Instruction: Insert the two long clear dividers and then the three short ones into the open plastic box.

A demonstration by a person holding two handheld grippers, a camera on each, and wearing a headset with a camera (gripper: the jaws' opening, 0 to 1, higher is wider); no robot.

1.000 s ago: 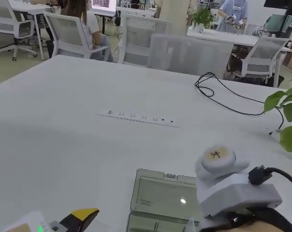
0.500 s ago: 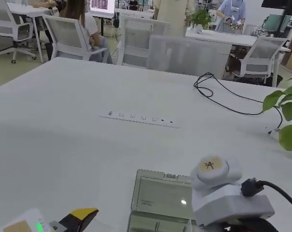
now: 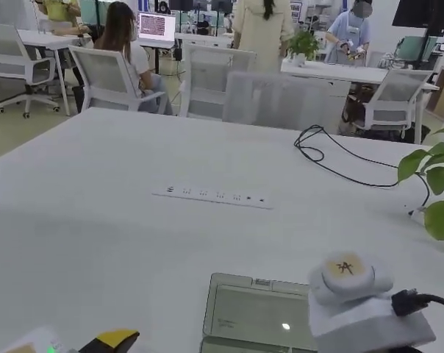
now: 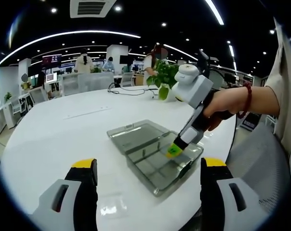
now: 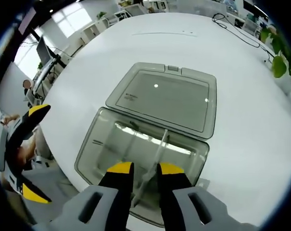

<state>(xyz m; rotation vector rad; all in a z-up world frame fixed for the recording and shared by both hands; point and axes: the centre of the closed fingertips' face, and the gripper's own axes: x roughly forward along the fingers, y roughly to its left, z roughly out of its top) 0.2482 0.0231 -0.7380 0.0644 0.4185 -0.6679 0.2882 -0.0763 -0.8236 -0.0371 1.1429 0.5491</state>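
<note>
The right gripper view shows the right gripper [image 5: 145, 169], its fingers pinched on a clear divider [image 5: 157, 151] inside the open plastic box [image 5: 90, 144]; the head view crops this out. On the left gripper [image 4: 148, 163], the fingers gape wide, empty

Head view looks forward across the table [image 3: 75, 243]; both gripper views (right one close, downward) share the box [image 5: 104, 147].

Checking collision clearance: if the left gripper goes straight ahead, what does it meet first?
Likely the near wall of the open plastic box, dead ahead between the open jaws of the left gripper. The right gripper reaches into the box just beyond. Fisheye depth is unclear.
</note>
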